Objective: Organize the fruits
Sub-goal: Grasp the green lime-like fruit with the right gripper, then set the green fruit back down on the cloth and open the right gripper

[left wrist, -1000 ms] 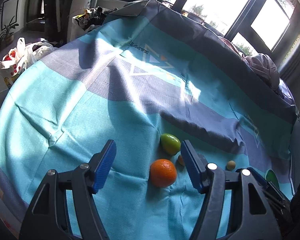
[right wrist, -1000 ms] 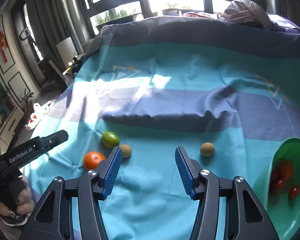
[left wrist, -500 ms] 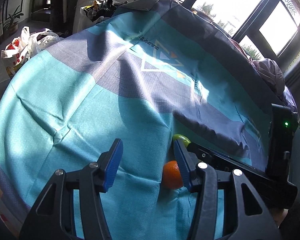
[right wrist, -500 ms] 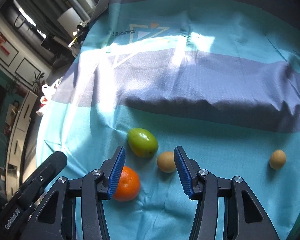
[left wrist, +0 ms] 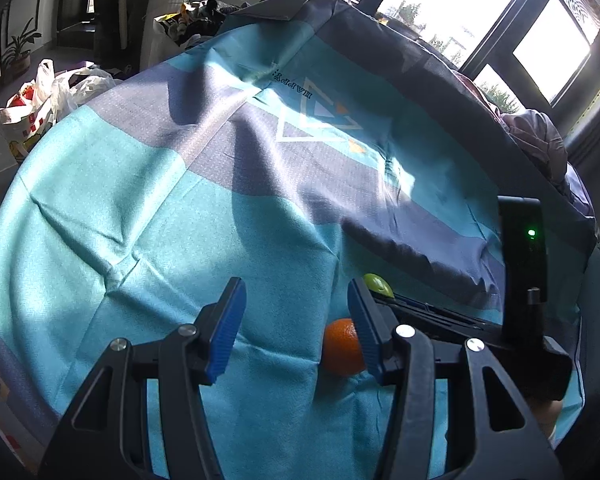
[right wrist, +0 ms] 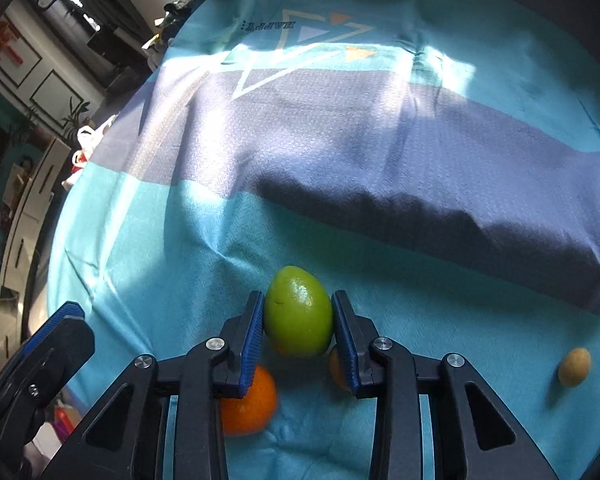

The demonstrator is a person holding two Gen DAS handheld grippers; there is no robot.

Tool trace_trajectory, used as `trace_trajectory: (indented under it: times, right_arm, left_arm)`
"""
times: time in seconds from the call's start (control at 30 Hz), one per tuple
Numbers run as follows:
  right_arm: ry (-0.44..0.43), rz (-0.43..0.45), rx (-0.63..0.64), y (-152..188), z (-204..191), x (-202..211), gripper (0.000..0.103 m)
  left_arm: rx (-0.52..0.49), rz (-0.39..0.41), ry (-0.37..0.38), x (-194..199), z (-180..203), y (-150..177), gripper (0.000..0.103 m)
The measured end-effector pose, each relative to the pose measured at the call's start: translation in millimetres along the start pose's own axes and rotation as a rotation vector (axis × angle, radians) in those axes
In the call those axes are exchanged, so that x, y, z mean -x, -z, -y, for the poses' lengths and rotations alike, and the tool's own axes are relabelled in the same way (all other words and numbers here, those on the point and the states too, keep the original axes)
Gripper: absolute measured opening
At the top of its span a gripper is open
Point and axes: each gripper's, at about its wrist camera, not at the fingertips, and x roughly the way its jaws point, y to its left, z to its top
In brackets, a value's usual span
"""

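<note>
My right gripper (right wrist: 299, 322) is shut on a green fruit (right wrist: 299, 311), both blue pads pressed against its sides, low over the cloth. An orange (right wrist: 250, 404) lies just below and left of it, partly behind the left finger. A small tan fruit (right wrist: 335, 362) peeks out behind the right finger, and another tan fruit (right wrist: 575, 367) lies far right. My left gripper (left wrist: 296, 324) is open and empty; the orange (left wrist: 342, 347) sits just right of its right finger, with the green fruit (left wrist: 378, 284) beyond.
The fruits lie on a teal and grey cloth (right wrist: 380, 140) over a table. The right gripper's black body (left wrist: 520, 272) crosses the right of the left wrist view. A white bag (left wrist: 40, 100) sits on the floor far left.
My right gripper moved forward and left and closed on the green fruit. My left gripper shifted left, so the orange now sits outside its right finger.
</note>
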Motion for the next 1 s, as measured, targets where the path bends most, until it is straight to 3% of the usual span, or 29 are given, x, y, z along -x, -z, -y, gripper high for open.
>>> trace_trajectory:
  times: [0.1, 0.23, 0.43, 0.67, 1.0]
  right_arm:
    - [-0.067, 0.022, -0.073, 16, 14, 29, 0.036]
    - [-0.083, 0.051, -0.113, 50, 24, 60, 0.036]
    - [-0.082, 0.015, -0.192, 101, 47, 60, 0.036]
    - [-0.042, -0.028, -0.217, 110, 58, 46, 0.036]
    - [-0.07, 0.071, -0.243, 111, 66, 81, 0.038]
  left_arm:
    - [-0.028, 0.0, 0.012, 1, 11, 3, 0.052]
    - [-0.075, -0.015, 0.027, -2, 26, 10, 0.052]
    - [-0.152, -0.016, 0.024, -2, 49, 21, 0.052]
    - [-0.196, -0.058, 0.043, -9, 63, 31, 0.052]
    - [-0.227, -0.084, 0.042, -8, 73, 39, 0.052]
